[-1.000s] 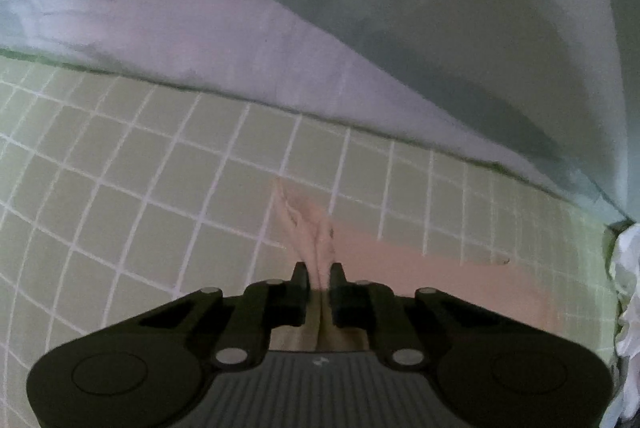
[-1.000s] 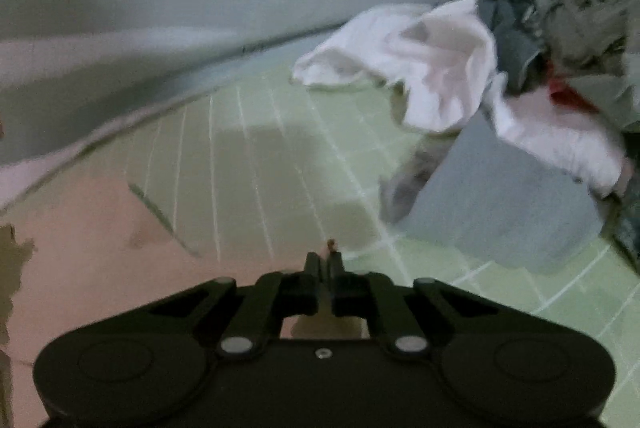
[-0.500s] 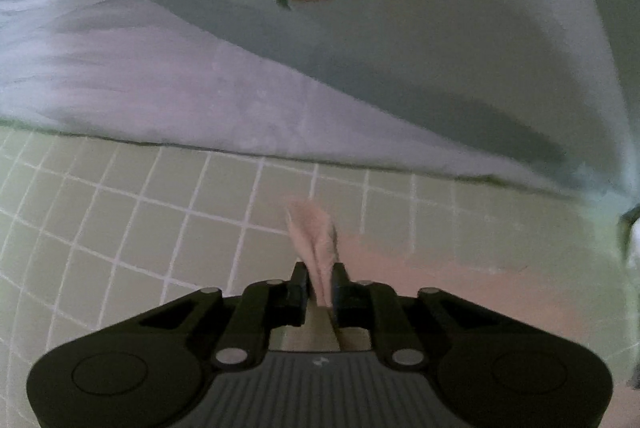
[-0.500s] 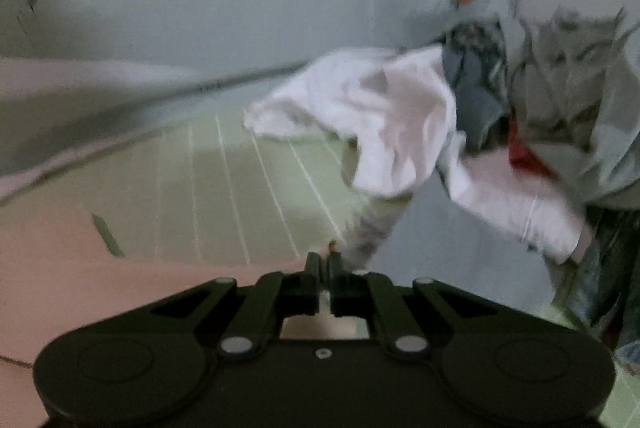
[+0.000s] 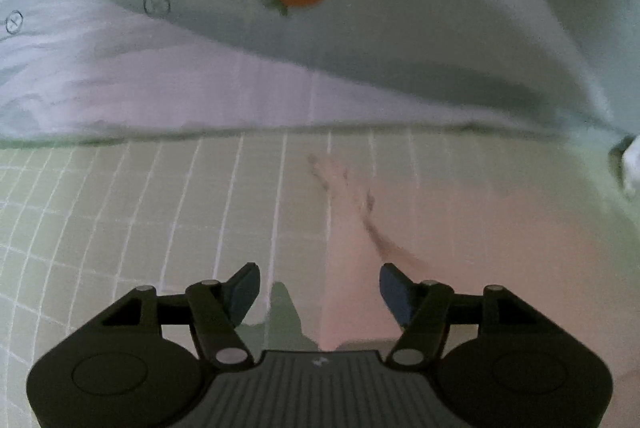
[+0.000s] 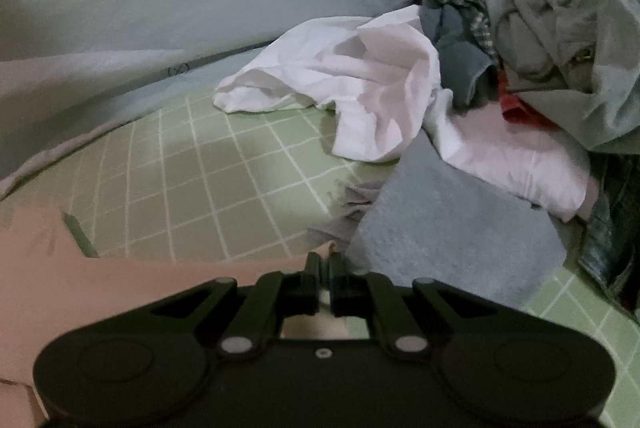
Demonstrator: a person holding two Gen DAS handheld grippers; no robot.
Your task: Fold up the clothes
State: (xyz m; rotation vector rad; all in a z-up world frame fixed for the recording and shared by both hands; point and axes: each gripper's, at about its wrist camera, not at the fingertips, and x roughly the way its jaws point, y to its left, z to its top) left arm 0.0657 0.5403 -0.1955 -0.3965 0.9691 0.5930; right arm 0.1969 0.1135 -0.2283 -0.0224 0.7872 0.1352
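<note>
Green checked bedding lies under a pink garment, with a pile of unfolded clothes off to our right.

Our left gripper (image 5: 319, 290), which pinched a tuft of the pink garment (image 5: 440, 228) half a second ago, now stands with its jaws spread wide and nothing between them; the released cloth has dropped flat onto the checked sheet (image 5: 140, 207). Our right gripper (image 6: 325, 270) keeps its jaws nearly closed on a small corner of the same garment. We judge one side of a fold has just been laid down, while the other side stays held. How much of the garment is folded we cannot tell: its near part is cut off by both gripper bodies, and the left view is blurred. The clothes pile (image 6: 500, 59) overlaps heavily, so its separate pieces are hard to count.
</note>
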